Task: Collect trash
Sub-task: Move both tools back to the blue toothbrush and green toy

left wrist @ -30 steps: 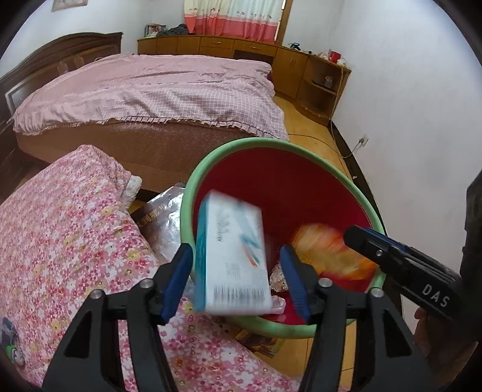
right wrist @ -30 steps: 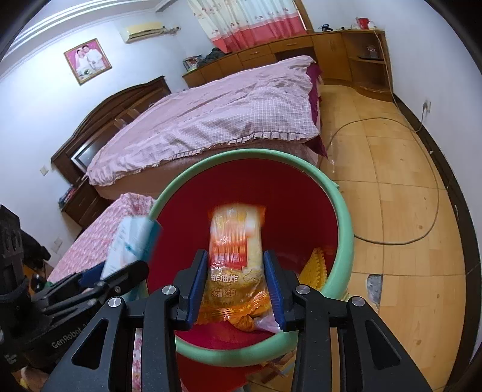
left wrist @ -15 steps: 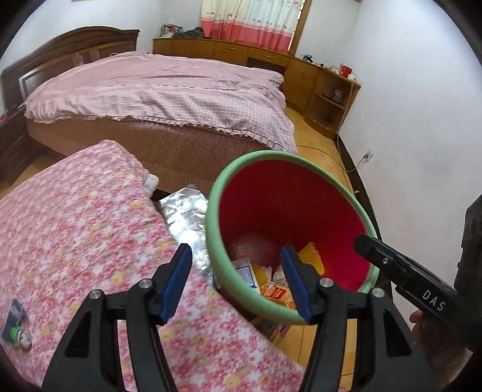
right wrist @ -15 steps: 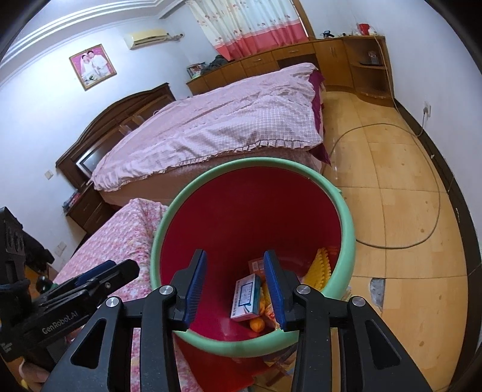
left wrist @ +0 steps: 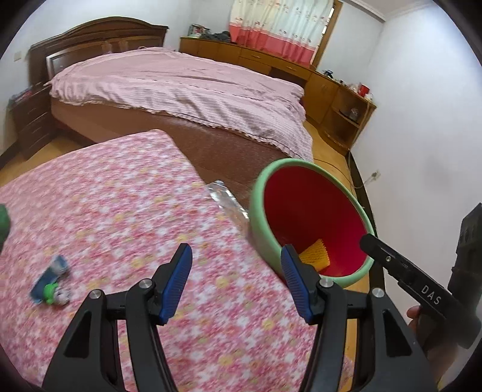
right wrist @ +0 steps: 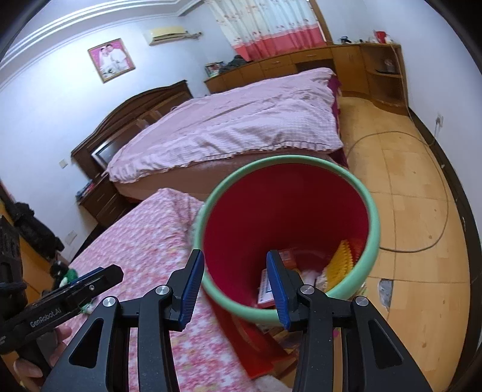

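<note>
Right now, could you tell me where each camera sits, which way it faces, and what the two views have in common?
Left wrist: sits on the left gripper, facing over the floral cloth toward the bed; its open blue-padded fingers show, and the right gripper at the right edge.
Right wrist: sits on the right gripper, looking down into the red bin; its open fingers show, and the left gripper at lower left.
Shared: the bin, floral cloth, bed, and curtain.
</note>
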Tool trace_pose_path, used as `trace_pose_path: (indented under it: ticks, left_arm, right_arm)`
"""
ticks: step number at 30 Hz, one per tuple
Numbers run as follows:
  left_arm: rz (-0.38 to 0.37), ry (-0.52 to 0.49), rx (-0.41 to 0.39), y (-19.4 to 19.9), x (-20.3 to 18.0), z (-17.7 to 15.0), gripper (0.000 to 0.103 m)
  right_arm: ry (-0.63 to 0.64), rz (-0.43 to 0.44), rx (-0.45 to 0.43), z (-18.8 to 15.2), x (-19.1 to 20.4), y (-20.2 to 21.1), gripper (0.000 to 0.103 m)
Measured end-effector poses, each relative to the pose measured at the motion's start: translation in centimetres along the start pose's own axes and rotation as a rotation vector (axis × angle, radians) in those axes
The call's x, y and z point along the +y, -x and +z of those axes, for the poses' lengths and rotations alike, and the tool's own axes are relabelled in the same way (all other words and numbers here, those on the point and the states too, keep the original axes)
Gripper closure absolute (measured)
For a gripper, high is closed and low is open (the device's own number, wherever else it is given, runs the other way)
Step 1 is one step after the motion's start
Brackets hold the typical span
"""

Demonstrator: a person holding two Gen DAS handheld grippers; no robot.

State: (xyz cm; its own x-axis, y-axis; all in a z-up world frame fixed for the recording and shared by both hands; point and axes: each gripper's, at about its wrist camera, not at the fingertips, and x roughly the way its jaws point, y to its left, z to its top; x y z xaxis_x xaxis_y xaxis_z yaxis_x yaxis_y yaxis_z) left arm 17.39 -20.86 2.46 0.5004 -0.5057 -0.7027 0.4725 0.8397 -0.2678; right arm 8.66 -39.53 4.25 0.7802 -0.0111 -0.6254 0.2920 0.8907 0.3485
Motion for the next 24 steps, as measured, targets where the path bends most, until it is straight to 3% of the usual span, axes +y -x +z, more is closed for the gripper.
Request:
trace_pose_path:
  ticks: [24]
  left_arm:
    - [0.294,0.19,-0.098,9.7,13.7,-4.6,0.042]
  right_arm:
    - [0.189,0.177,0.138,-4.0,13.7,-2.1,0.058]
